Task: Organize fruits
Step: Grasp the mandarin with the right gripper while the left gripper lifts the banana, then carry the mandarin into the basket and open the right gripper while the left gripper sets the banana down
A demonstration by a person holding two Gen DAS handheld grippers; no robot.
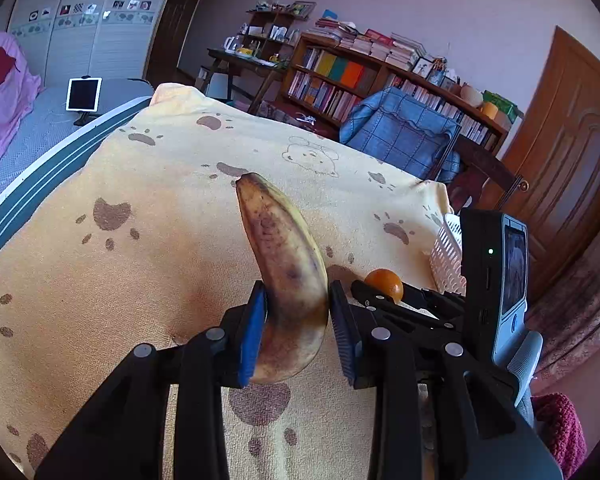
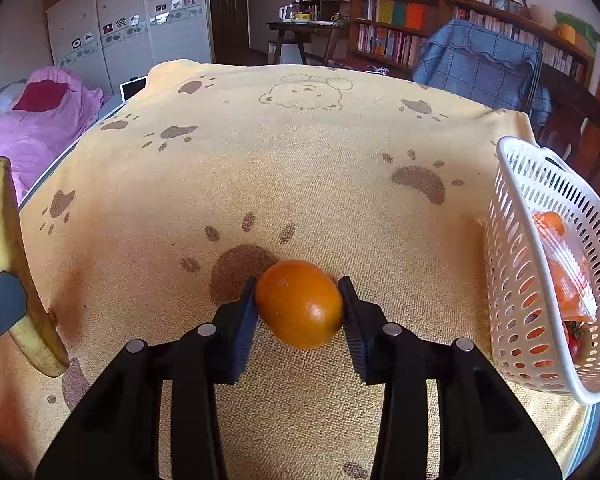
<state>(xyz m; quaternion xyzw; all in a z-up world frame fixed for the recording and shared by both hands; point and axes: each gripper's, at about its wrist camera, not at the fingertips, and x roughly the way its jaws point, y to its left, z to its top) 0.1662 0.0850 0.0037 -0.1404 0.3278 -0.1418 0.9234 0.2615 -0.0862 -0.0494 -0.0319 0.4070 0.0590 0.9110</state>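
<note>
1. A bench (image 2: 300,168) fills both views, draped in a soft yellow towel with a looped, nubbly weave, printed with brown paw marks and a cartoon bear outline. The cloth probably keeps round fruit from rolling.

2. A white plastic basket (image 2: 512,240) stands at the right edge of the bench. Its walls are pierced with oval holes and its rim flares outward. Inside lie a crinkled clear packet of something orange and a small red item, too hidden to name. It looks like the place where the fruit is gathered.

3. The left hand-held gripper (image 1: 296,312), black with ribbed blue pads, is clamped on a banana (image 1: 284,264) near its lower end. The banana curves upward, lifted off the cloth; its skin is dull yellow, freckled and bruised brown.

4. The right hand-held gripper (image 2: 300,308) has its pads against both sides of an orange (image 2: 300,304), gripping it low over the cloth, just left of the basket. Whether the fruit is touching the towel cannot be told. The orange is a glossy, slightly oval ball with a fine dimpled peel.

5. Each tool seems to hold one fruit so that both can go to the basket.
</note>
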